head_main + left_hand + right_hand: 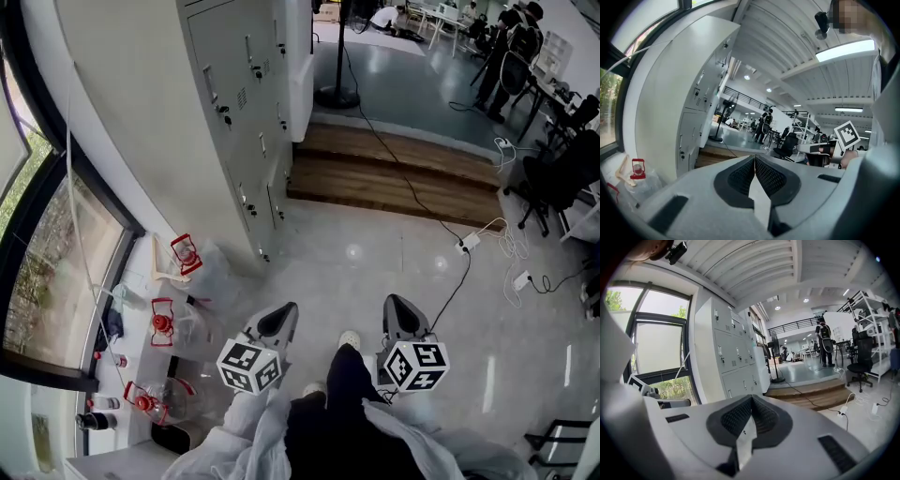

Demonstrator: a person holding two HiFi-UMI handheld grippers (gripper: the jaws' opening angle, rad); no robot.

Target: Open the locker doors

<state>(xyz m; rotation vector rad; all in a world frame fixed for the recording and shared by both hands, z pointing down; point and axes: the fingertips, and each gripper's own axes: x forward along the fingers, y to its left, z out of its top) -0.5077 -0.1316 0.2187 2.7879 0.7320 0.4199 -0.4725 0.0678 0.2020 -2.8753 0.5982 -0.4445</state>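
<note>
The left gripper [278, 319] [754, 160] has its black ribbed pads pressed together at the tips, with nothing between them. The right gripper [399, 309] [751, 400] is closed tip to tip in the same way and is also empty. Both are held low in front of the person, side by side above the glossy grey floor [375, 272]. They touch nothing and are well apart from the tall pale grey metal locker bank [239, 112] [701, 108] [733, 357].

In the head view the frame edge cuts off the top of the bank. In the right gripper view that gripper's grey body covers the foot of the lowest doors. The handles and locks on the flat grey doors [253, 70] [726, 355] show only as small dark marks, and their shape cannot be made out. Some red-framed objects [185, 253] sit on the white sill beside the foot of the bank, too small to identify.

The bank stands upright with its long axis vertical, ahead and to the left of the grippers. Its row of columns runs from the dark-framed window [56, 281] toward the brown wooden step [394, 173]. The door faces turn toward the open floor, and every visible door sits flush and shut.
</note>
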